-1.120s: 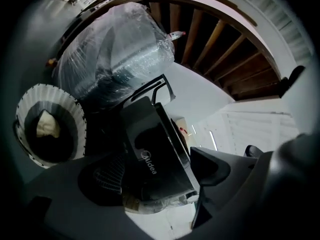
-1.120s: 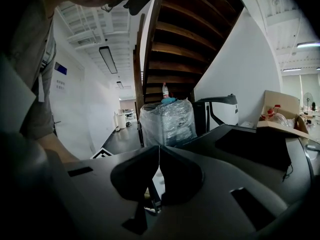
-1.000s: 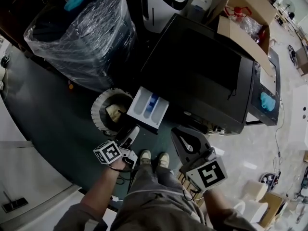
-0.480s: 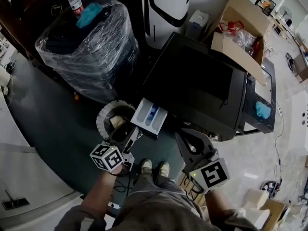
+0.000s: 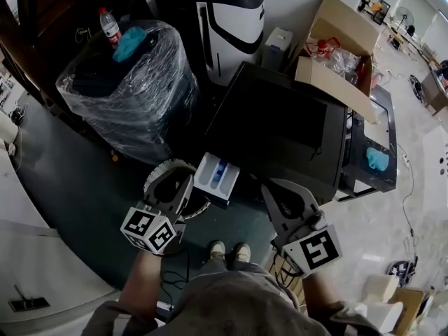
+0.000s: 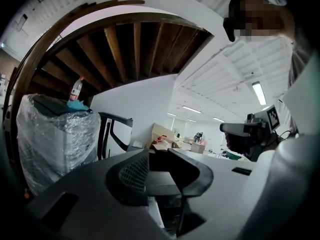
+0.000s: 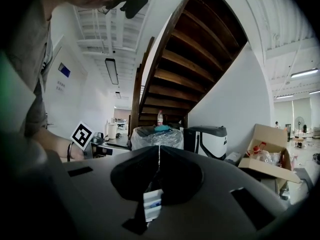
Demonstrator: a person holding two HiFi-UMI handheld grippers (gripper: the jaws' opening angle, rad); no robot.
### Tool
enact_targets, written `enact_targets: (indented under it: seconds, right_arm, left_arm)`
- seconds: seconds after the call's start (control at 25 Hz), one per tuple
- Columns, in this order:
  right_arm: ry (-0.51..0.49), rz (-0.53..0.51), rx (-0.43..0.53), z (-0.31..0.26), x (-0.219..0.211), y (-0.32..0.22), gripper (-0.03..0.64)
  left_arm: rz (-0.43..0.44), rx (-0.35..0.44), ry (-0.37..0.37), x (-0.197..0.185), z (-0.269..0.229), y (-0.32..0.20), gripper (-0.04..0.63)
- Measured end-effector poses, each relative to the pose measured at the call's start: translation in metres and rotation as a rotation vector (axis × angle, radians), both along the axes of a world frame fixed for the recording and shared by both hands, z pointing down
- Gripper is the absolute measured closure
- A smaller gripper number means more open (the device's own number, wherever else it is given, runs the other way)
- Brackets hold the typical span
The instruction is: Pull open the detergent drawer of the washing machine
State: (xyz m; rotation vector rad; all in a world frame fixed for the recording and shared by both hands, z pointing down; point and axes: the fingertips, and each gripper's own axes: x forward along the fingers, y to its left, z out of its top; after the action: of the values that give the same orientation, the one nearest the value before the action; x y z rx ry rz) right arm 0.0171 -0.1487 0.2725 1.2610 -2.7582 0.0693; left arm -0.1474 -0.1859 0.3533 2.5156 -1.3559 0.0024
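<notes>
As both point level, left gripper (image 6: pixel 158 156) jaws, empty, have just been closing; right gripper (image 7: pixel 159 153) jaws touch.

Right gripper (image 7: pixel 159 156) closed and empty, facing the stairs.
Its fingers (image 7: pixel 177 176) meet tip to tip with nothing between them. Through the gap below the tips the white detergent drawer (image 7: pixel 151 204) shows, with blue inside. Beyond stand a plastic-wrapped bundle (image 7: pixel 156 136) with a bottle (image 7: pixel 160 117) on top, a black-and-white appliance (image 7: pixel 207 140) and an open cardboard box (image 7: pixel 267 159). A wooden staircase (image 7: pixel 195 59) rises overhead.
</notes>
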Motion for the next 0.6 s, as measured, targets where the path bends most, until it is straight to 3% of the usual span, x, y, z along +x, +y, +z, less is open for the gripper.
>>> enact_targets:
  seconds: [0.24,0.36,0.52,0.6]
  right_arm:
    - [-0.026,0.032,0.096,-0.044,0.012,0.013,0.583]
    - [-0.031,0.043,0.123,-0.057,0.018,0.018,0.583]
    - [-0.043,0.055,0.158,-0.069,0.025,0.022,0.583]
    - [-0.050,0.055,0.171,-0.075,0.027,0.025,0.583]
  left_arm:
    - [0.059,0.121,-0.064,0.017,-0.060,0.009,0.491]
    - [0.058,0.174,-0.091,0.020,-0.088,0.013,0.514]
    - [0.029,0.252,-0.198,0.020,-0.117,0.018,0.531]
    - [0.016,0.272,-0.213,0.019,-0.129,0.019,0.549]
